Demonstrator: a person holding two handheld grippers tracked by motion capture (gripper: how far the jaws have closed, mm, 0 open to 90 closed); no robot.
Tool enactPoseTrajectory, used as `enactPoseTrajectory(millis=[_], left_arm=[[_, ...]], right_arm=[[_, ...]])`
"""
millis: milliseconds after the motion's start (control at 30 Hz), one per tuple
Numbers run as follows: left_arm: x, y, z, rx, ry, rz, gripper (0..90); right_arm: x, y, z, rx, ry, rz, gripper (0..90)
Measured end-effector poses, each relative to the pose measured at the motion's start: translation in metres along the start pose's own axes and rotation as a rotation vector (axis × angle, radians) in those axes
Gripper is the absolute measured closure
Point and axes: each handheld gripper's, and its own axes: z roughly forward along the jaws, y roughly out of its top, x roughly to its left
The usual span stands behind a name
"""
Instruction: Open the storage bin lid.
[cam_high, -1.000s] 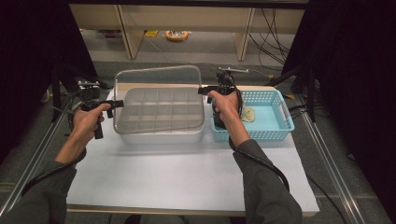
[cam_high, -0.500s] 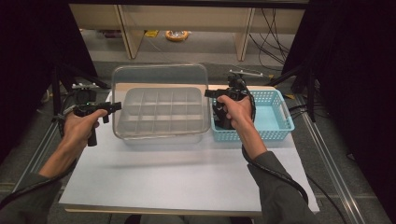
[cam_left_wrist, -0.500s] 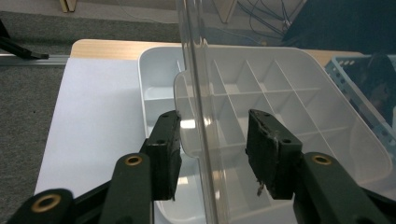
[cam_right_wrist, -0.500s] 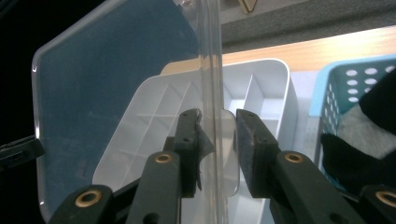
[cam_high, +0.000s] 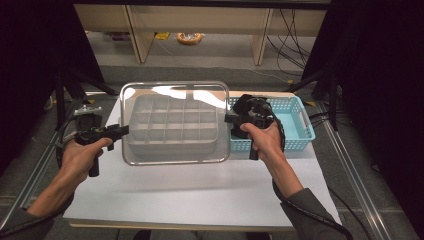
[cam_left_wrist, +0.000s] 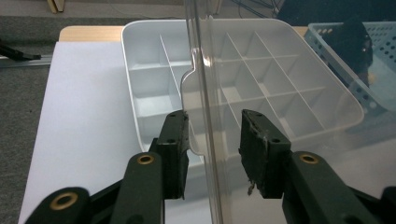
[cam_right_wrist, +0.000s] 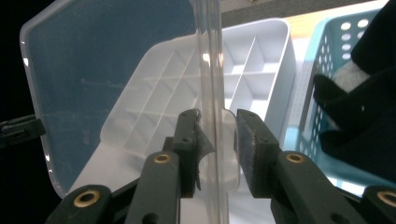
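A clear compartment box (cam_left_wrist: 149, 93) stands on the white table, its see-through lid (cam_high: 175, 89) hanging tilted over it. My left gripper (cam_high: 122, 131) is at the lid's left edge. In the left gripper view (cam_left_wrist: 212, 135) the jaws have just been closing, with the lid's rim and tab (cam_left_wrist: 187, 116) between them. The tab touches one pad and a gap shows at the other. My right gripper (cam_high: 229, 119) is at the lid's right edge. In the right gripper view (cam_right_wrist: 217, 135) its pads press on the rim and tab (cam_right_wrist: 229, 140).
A blue perforated basket (cam_high: 300, 125) stands right beside the box, under my right hand, with something dark and pale inside (cam_right_wrist: 355, 107). White table surface (cam_high: 190, 190) lies in front of the box. Shelves and cables stand beyond the table's far edge.
The lid has swung from nearly upright at the back down toward the front, over the box. Both hands moved with it toward the person.
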Motion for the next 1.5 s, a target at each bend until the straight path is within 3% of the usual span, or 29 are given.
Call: enactPoseTrajectory(millis=[67,100,133,167,300,333,400,433,467,500,533,733,800,900,1133,1500], left_arm=[[0.000,-0.005,-0.004,0.010,-0.002,0.008,61.7],[0.000,-0.008,-0.006,0.007,-0.009,0.005,61.7],[0.000,-0.011,-0.008,0.012,-0.007,0.016,61.8],[0.000,-0.014,-0.010,0.020,-0.007,0.018,62.0],[0.002,-0.031,-0.016,0.023,-0.021,0.007,63.9],[0.004,-0.035,-0.018,0.044,-0.023,0.021,64.7],[0.004,-0.044,-0.019,0.052,-0.026,0.011,64.9],[0.006,-0.049,-0.020,0.065,-0.029,0.017,64.9],[0.005,-0.054,-0.019,0.040,-0.033,0.002,65.2],[0.007,-0.057,-0.021,0.071,-0.036,0.012,65.2],[0.007,-0.061,-0.021,0.057,-0.041,0.006,65.3],[0.005,-0.081,-0.030,0.083,-0.052,0.019,65.9],[0.006,-0.087,-0.037,0.121,-0.068,0.021,65.9],[0.007,-0.092,-0.040,0.131,-0.071,0.026,66.1],[0.014,-0.111,-0.037,0.197,-0.080,0.014,65.9],[0.023,-0.130,-0.027,0.258,-0.085,-0.003,65.4]], right_arm=[[0.002,-0.003,-0.001,0.012,0.006,0.023,71.0],[-0.001,-0.005,-0.002,0.002,0.005,-0.025,71.0],[0.001,-0.008,-0.002,0.008,-0.002,-0.012,71.0],[-0.001,-0.011,-0.002,0.008,0.005,-0.048,71.0],[0.004,-0.026,-0.008,0.035,0.017,-0.052,71.2],[0.003,-0.030,-0.008,0.038,0.007,-0.070,71.2],[0.004,-0.043,-0.009,0.056,0.017,-0.080,71.6],[0.004,-0.043,-0.009,0.056,0.017,-0.080,71.6],[0.004,-0.050,-0.010,0.067,0.023,-0.073,72.0],[0.004,-0.050,-0.010,0.067,0.023,-0.073,72.0],[0.004,-0.054,-0.010,0.076,0.021,-0.070,72.0],[0.004,-0.073,-0.015,0.108,0.033,-0.075,72.3],[0.002,-0.082,-0.017,0.121,0.039,-0.077,72.6],[0.002,-0.090,-0.018,0.137,0.052,-0.065,72.7],[-0.002,-0.112,-0.012,0.176,0.059,-0.052,73.4],[-0.005,-0.132,-0.006,0.228,0.075,-0.047,74.3]])
